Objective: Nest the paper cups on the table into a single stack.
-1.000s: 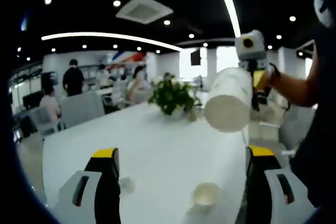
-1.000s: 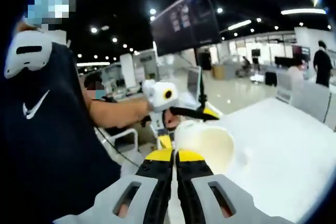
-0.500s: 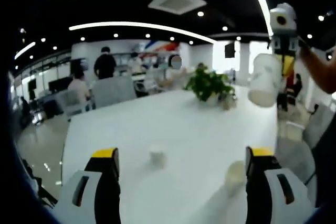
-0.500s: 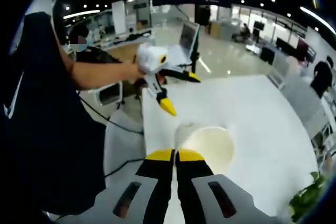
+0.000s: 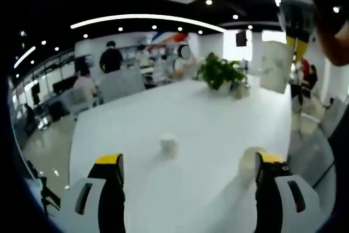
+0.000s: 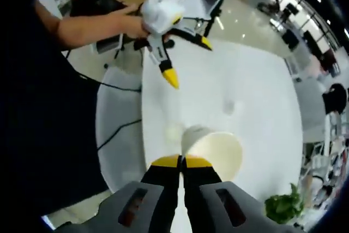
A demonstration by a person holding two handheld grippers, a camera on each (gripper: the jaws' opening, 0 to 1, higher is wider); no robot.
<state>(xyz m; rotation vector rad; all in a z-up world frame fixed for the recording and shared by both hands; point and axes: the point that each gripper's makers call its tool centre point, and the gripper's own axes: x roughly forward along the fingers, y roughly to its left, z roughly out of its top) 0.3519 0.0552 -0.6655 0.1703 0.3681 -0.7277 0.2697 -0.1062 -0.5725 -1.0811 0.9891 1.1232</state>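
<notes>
Here my right gripper (image 6: 181,163) is clamped on the rim of a white paper cup (image 6: 214,154), jaws pressed together on the near wall, the cup held high above the table (image 6: 256,96). In the left gripper view the same held cup (image 5: 273,66) hangs at upper right under my right gripper (image 5: 295,23), its long axis roughly upright and only slightly tilted, its mouth seemingly turned downward.

The relation that matters: two more cups stand on the table below. One small cup (image 5: 168,144) stands upright near the table's middle, between the spread jaws of my left gripper (image 5: 188,170); the other cup (image 5: 249,162) sits just beside that gripper's right-hand jaw, near the table edge. My left gripper is spread wide and carries nothing. In the right gripper view it (image 6: 182,45) reaches in from the upper left, and the middle cup (image 6: 228,105) and the near cup (image 6: 173,131) show as pale blurs on the surface under the held cup.

I judge the near cup closest to the left gripper, while the held cup lies well above and apart from both.

The table is plain white and glossy, with a potted plant (image 5: 219,75) at the far end. Beyond it lies an open office with seated people (image 5: 84,87) and ceiling lights (image 5: 147,19).
</notes>
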